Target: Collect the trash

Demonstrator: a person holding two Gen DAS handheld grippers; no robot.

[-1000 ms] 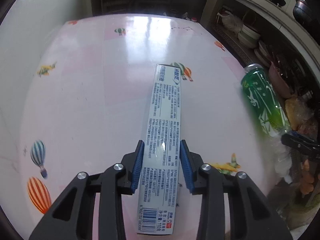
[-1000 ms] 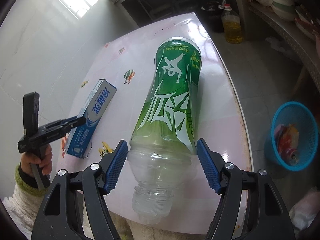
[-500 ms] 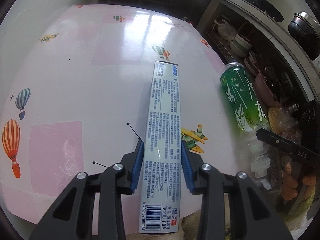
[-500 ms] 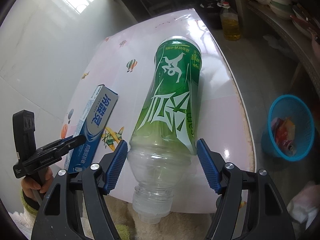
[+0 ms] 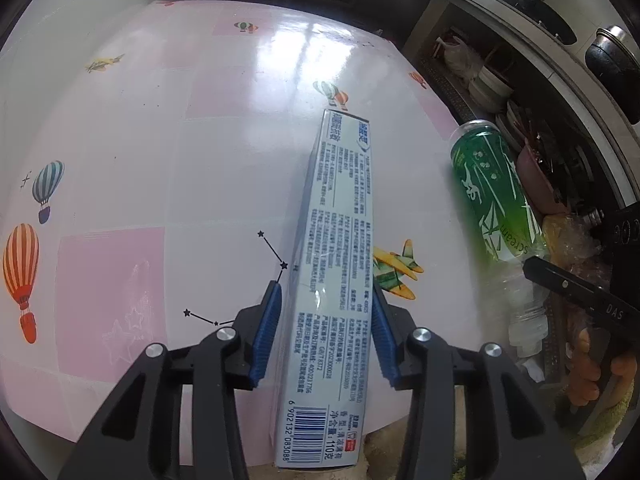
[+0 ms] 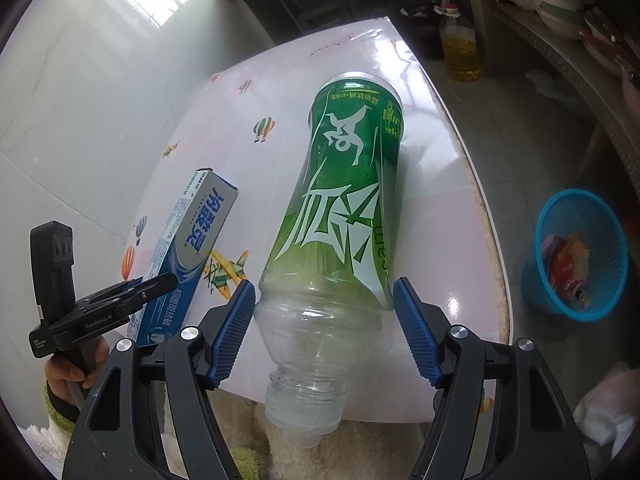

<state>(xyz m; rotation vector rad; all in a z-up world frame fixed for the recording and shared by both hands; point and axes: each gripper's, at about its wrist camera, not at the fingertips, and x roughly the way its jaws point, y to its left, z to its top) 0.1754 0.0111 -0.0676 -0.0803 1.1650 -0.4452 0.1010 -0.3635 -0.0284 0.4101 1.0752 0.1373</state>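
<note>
My left gripper (image 5: pixel 326 304) is shut on a long white-and-blue toothpaste box (image 5: pixel 340 248), held above the table; it also shows in the right wrist view (image 6: pixel 188 248). My right gripper (image 6: pixel 324 300) is shut on an empty green-labelled plastic bottle (image 6: pixel 344 208), neck toward the camera, held over the table's near edge. The bottle shows at the right of the left wrist view (image 5: pixel 496 200). A blue trash basket (image 6: pixel 580 256) with wrappers inside stands on the floor to the right of the table.
The table (image 5: pixel 160 140) has a glossy pink-and-white cover with balloon and plane prints. Shelves with bowls and pots (image 5: pixel 492 84) line the right wall. An oil bottle (image 6: pixel 460 44) stands on the floor beyond the table.
Both grippers have pulled back toward the near table edge and risen, carrying the box and the bottle. Both grips are unchanged.
</note>
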